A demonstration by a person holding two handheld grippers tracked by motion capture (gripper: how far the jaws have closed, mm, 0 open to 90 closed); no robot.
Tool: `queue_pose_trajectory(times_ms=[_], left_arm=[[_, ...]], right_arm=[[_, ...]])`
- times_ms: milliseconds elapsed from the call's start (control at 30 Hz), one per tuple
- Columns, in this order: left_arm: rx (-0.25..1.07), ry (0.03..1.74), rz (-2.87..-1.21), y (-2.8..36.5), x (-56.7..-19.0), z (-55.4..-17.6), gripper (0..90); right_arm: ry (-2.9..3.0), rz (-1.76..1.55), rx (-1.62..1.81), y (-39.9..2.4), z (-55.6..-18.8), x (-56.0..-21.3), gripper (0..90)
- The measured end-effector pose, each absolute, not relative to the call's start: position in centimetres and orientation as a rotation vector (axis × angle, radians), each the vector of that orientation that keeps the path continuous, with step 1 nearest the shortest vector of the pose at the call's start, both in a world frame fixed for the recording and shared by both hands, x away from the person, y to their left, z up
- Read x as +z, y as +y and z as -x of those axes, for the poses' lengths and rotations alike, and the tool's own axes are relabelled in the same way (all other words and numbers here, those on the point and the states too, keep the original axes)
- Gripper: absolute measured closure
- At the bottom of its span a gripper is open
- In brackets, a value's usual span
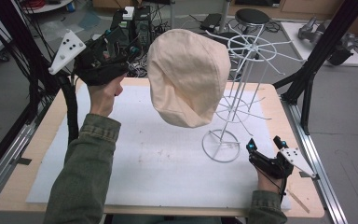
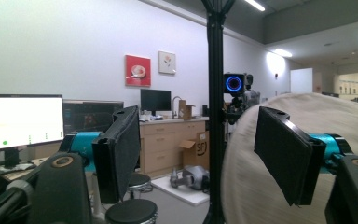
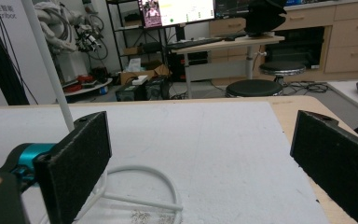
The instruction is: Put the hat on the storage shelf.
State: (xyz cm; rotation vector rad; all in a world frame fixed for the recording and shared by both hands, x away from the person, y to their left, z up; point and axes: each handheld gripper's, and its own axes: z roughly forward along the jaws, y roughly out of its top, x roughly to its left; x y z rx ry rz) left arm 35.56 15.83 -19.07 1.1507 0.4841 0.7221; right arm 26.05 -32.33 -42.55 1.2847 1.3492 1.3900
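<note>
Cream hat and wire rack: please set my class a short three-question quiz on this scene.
1. True or false: the left hand-held gripper is clamped shut on the cream hat.
2. What stands on the white mat? A: wire rack. B: kettle. C: bowl.
3. Fill in: the right hand-held gripper has its jaws ___ beside the rack's base ring.
Key: 1 false; 2 A; 3 open.

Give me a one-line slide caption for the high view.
Cream cap raised over the table beside a white wire rack; left tool up next to it, right tool by the rack's ring base.
</note>
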Motion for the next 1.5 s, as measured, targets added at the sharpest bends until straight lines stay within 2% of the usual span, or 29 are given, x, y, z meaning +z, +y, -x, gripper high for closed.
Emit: queue_pose_trajectory(times_ms=[733,1067,1500], left_arm=[[0.869,0.608,-1.093,19.9,-20.7,-33.1,31.1],[0.925,0.695,-1.061,22.3,-23.1,-32.0,30.8],[0.957,0.772,-1.079,23.4,-26.3,-31.5,30.6]], right_arm=[[1.352,-1.284,1.387,-32.3,-26.1,-42.5,4.3],[1.351,-1.286,1.392,-32.2,-26.1,-42.6,4.3],[1.354,-1.281,1.393,-32.2,-26.2,-42.6,4.3]])
